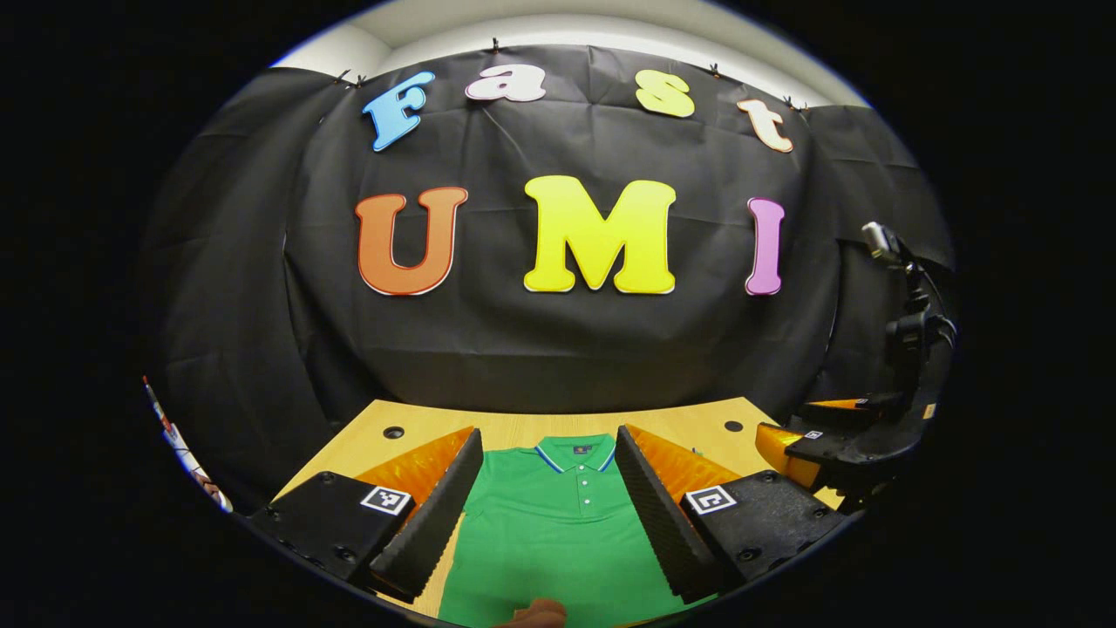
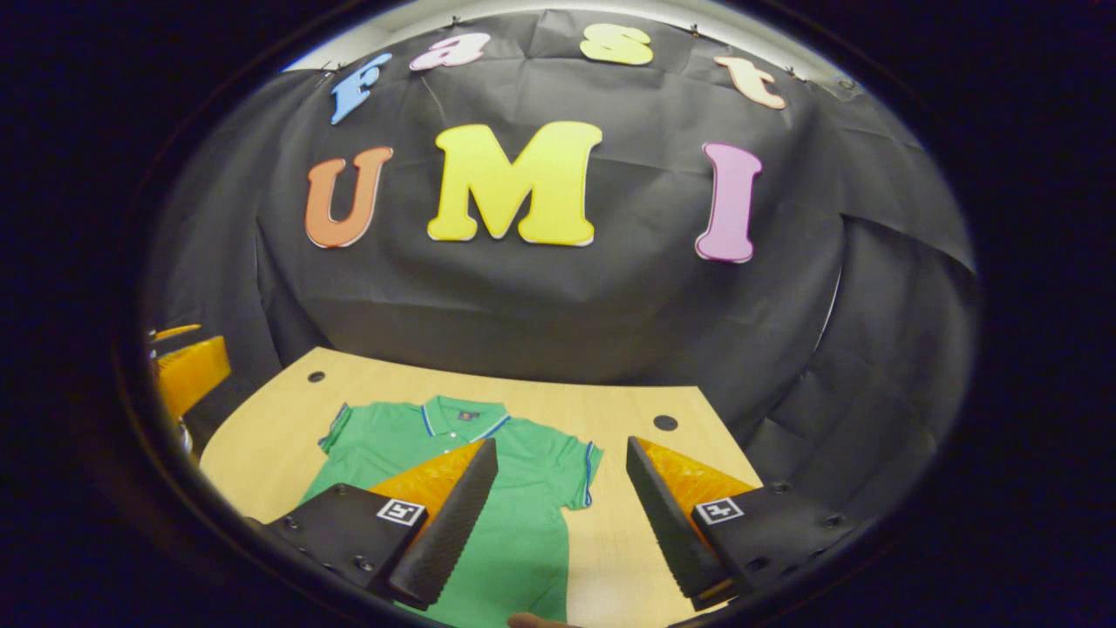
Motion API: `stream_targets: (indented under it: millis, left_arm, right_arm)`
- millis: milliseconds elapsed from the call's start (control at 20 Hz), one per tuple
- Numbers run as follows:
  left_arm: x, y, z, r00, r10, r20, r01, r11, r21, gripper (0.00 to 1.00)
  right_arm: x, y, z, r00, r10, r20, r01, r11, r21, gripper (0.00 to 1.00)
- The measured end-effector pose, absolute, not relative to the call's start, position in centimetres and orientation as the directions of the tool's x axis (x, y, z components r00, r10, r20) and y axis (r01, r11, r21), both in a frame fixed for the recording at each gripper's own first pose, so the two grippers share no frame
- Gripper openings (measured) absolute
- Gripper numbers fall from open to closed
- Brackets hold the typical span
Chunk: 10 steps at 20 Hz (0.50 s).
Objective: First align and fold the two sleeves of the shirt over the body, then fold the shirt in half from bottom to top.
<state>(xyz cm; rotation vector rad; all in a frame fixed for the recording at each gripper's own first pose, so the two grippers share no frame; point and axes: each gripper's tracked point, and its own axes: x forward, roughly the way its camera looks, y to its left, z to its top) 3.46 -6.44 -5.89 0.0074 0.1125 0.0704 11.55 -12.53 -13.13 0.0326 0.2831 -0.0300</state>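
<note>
Green short-sleeved polo shirt [image 2: 514, 488] flat on light wooden surface [image 2: 610, 410].
Left gripper [image 1: 547, 488] and right gripper [image 2: 562, 515] above it, fingers spread, holding nothing.

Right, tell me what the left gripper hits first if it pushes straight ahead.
Probably the green polo shirt, lying flat on the table between its open fingers; depth is unclear, so it might pass above it toward the collar.

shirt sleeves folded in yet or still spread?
Spread. In the right gripper view the green polo shirt lies flat on the table, both short sleeves out sideways.
</note>
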Motion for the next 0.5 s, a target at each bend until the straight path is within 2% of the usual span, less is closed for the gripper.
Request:
stream_targets:
  millis: [250, 500]
  left_arm:
    - [4.7, -7.0, -7.2, 0.986, 0.094, -0.135, -0.089, 0.995, 0.044, 0.99]
    - [5.3, -6.3, -9.6, 0.968, 0.147, -0.203, -0.136, 0.988, 0.069, 0.98]
  right_arm:
    - [18.1, -14.1, -19.3, 0.908, -0.007, -0.419, 0.042, 0.996, 0.074, 0.95]
    - [24.6, -16.2, -25.4, 0.847, -0.049, -0.529, 0.091, 0.994, 0.054, 0.96]
